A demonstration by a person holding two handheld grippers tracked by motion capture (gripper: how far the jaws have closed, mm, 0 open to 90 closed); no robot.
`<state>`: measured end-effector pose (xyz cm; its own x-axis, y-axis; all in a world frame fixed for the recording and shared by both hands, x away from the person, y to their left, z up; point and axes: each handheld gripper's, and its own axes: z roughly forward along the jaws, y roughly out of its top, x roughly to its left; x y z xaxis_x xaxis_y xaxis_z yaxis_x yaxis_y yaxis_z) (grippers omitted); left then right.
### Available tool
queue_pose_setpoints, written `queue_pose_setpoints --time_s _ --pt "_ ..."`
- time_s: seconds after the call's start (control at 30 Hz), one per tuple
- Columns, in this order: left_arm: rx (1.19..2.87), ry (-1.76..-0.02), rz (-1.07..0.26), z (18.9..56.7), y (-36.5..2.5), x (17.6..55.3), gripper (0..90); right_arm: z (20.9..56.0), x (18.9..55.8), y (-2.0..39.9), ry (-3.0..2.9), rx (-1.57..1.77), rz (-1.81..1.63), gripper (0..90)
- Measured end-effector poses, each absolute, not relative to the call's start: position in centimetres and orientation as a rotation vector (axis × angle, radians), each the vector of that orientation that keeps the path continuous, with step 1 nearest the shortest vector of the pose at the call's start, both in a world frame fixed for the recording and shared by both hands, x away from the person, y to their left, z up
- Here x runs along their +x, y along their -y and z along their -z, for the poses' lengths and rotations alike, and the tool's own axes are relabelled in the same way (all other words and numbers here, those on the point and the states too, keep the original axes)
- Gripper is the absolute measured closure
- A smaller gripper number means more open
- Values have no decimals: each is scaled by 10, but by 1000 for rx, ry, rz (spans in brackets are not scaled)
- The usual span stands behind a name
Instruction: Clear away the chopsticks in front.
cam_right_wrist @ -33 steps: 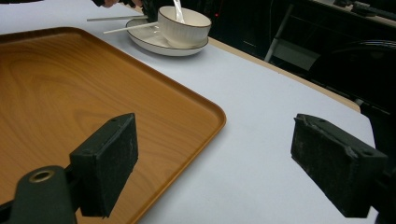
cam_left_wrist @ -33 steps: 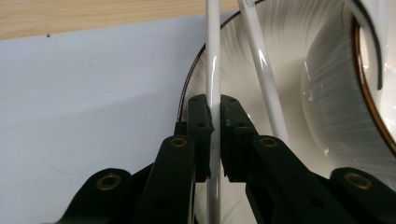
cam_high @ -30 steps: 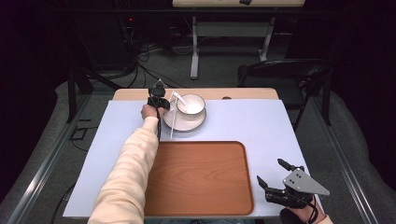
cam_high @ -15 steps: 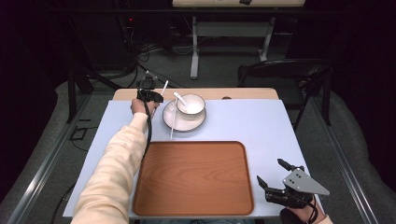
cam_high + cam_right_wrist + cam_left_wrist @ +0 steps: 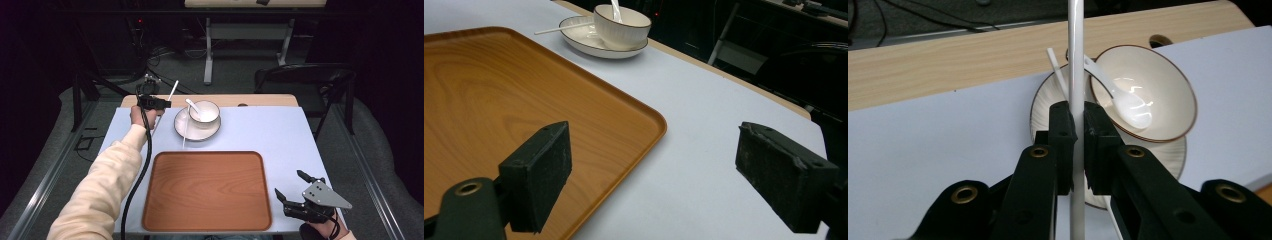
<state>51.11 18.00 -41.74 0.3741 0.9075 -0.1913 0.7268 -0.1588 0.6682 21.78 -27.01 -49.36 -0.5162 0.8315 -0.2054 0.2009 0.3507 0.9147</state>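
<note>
Overhead, left gripper [image 5: 1076, 132] pinches an unmarked white chopstick [image 5: 1076, 60]; right gripper [image 5: 669, 175] spread

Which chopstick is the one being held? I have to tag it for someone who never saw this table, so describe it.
Start at the blue-grey table cover and find the white bowl on its plate at the far edge. Just left of them, the left gripper is shut on a thin white chopstick. That one stands up between the jaws, while its twin lies across the plate.

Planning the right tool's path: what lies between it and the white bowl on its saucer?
In the high view, the brown wooden tray lies between the right tool and the white bowl.
</note>
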Motion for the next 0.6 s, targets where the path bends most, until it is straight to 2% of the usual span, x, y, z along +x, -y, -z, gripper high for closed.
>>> queue_pose_setpoints --time_s 0.27,0.6 --pt "1940 -1321 -327 407 -180 476 842 493 218 270 -1929 898 -1171 143" --pt "1928 -1248 -283 412 -182 434 842 493 218 270 -1928 899 -1170 144"
